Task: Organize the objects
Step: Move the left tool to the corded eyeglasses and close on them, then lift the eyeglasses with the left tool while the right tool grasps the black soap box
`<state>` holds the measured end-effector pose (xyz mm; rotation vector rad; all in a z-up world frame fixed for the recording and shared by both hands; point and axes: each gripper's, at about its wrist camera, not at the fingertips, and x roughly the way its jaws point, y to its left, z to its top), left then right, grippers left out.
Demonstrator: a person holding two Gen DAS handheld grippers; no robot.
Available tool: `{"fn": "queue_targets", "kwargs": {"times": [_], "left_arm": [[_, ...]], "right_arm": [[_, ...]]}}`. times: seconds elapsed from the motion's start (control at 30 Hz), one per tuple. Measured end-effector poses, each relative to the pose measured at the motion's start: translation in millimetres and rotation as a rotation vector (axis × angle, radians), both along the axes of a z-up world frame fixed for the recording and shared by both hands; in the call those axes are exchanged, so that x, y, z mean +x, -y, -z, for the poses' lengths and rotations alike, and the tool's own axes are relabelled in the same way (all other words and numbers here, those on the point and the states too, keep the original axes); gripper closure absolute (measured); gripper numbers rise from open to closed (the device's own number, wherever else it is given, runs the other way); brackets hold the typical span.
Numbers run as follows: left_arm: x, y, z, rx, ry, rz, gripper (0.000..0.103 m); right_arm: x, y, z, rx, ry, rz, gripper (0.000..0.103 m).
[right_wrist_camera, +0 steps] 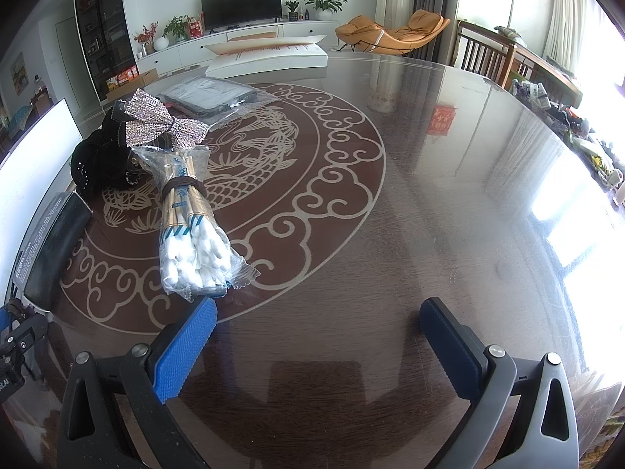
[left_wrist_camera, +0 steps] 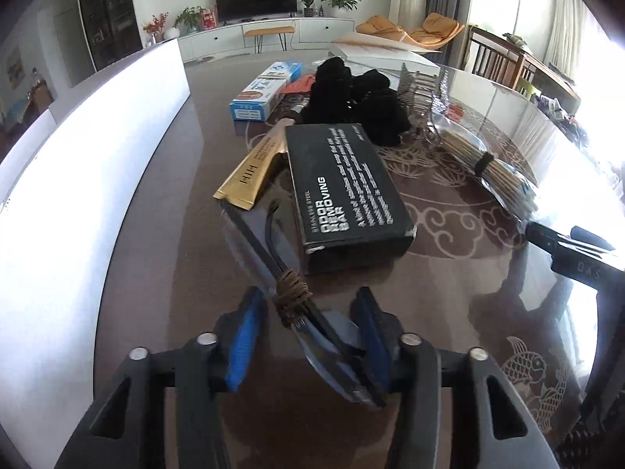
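**Left gripper closing in on the bagged, tied bundle**

Low in the centre of the left wrist view, the left gripper [left_wrist_camera: 308, 336] has its blue pads on either side of a clear bag holding dark sticks bound with brown cord [left_wrist_camera: 291, 293]. The jaws stand at a middling width. The right pad looks to be touching the plastic, while the left pad stands apart from it, so nothing is gripped yet. The bundle lies slantwise, its far end running up and left toward the gold pouch [left_wrist_camera: 250, 172]. The black box marked "Odor Removing Bar" [left_wrist_camera: 347, 195] sits just beside it, right of centre.

To do this step well, I would centre the cord wrap between the pads before closing, since the bound spot is likely the stiffest part. The loose plastic would probably slip or crumple. Squaring the wrist to the slant should also help, so both pads meet the sticks flat and the box corner is not nudged.

In the right wrist view the right gripper [right_wrist_camera: 316, 336] holds nothing, jaws wide, over bare glass table top [right_wrist_camera: 449, 195]. The cotton swab packet [right_wrist_camera: 195, 226] lies at centre left, its plastic tail just above the left pad (touching or not, I cannot tell). A rhinestone bow [right_wrist_camera: 156, 121] rests on dark fabric at the upper left.
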<state>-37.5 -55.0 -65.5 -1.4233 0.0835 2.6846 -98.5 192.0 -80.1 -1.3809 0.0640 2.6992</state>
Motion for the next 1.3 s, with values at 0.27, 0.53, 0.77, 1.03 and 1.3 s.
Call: {"fn": "queue_targets", "kwargs": {"times": [0.27,0.53,0.77,1.03,1.3], "left_arm": [[26.1,29.6,-3.9,0.112,0.040,0.007,0.080],[24.6,11.1,3.0,0.018,0.045,0.063,0.030],[7.3,-7.6,10.5,-0.021,0.082,0.112,0.000],[22.3,-2.3,-3.1,-0.008,0.041,0.172,0.082],[53.3,34.7,-1.0,0.074,0.021,0.060,0.093]], "right_arm": [[-0.2,0.1,0.3,0.000,0.000,0.000,0.000],[0.1,0.0,0.0,0.000,0.000,0.000,0.000],[0.1,-0.1,0.0,0.000,0.001,0.000,0.000],[1.0,-0.5,0.4,0.000,0.001,-0.025,0.000],[32.4,20.5,-62.8,-0.057,0.016,-0.048,0.006]]}}
